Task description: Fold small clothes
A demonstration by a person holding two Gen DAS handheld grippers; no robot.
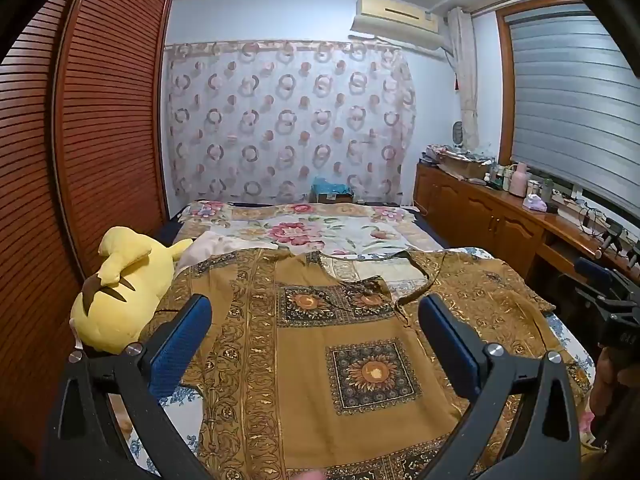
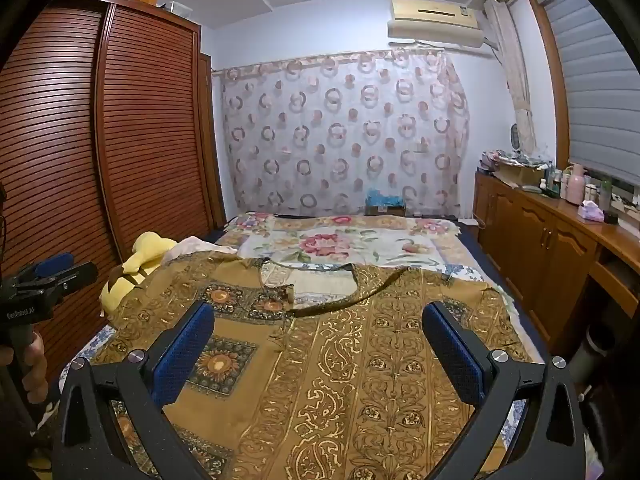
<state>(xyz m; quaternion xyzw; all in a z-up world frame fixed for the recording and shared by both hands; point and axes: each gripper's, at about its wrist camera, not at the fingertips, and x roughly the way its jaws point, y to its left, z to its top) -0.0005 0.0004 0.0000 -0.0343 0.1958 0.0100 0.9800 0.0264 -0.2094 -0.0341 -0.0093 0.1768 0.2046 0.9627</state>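
Bed (image 1: 424, 236) — garment (image 1: 340, 344), plush (image 1: 120, 288)

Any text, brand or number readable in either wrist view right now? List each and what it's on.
"GenRobot.AI": white print on the black body of the left gripper, seen in the right wrist view; small, so the reading is not certain.
Marking on the right gripper body in the left wrist view: too blurred to read.
Air conditioner badge: too small to read.
Bottles on the sideboard: no legible labels.
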